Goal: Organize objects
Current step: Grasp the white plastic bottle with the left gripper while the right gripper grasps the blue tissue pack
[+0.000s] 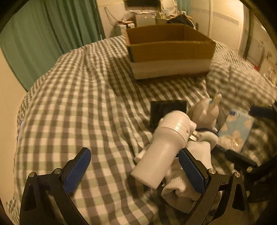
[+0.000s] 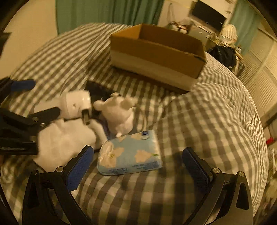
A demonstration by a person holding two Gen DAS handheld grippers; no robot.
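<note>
An open cardboard box stands on the checked bed cover. A white hair dryer lies on a white cloth. Beside them are a white plush toy, a flat black item and a blue tissue pack. My left gripper is open, its right finger beside the dryer's handle. My right gripper is open, just short of the tissue pack.
The bed cover bulges in a high fold right of the box. Green curtains hang behind the bed. A cluttered table stands beyond the box.
</note>
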